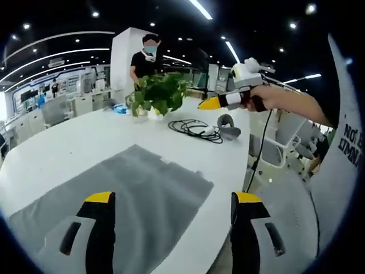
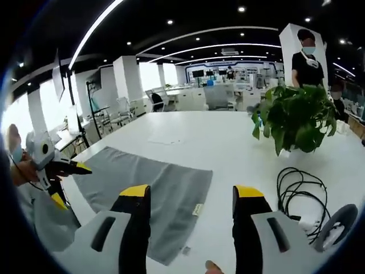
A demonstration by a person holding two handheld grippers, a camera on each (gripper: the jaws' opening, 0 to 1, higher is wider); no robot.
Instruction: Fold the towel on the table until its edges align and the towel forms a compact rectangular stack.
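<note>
A grey towel (image 1: 137,191) lies spread flat on the white table (image 1: 68,145), close to the table's curved edge. My left gripper (image 1: 172,200) hovers over its near part, open, with nothing between the jaws. A hand holds my right gripper (image 1: 212,103) in the air beyond the towel's far corner. In the right gripper view the towel (image 2: 154,180) lies ahead with a small tag along one edge. My right gripper (image 2: 191,194) is open above that edge and holds nothing. The left gripper (image 2: 69,184) enters from the left, its yellow fingers spread apart.
A potted green plant (image 2: 296,117) stands on the table, with a coiled black cable (image 2: 299,185) and a grey round device (image 2: 336,225) beside it. A person (image 1: 145,60) stands behind the plant. Chairs (image 1: 274,154) sit past the table edge.
</note>
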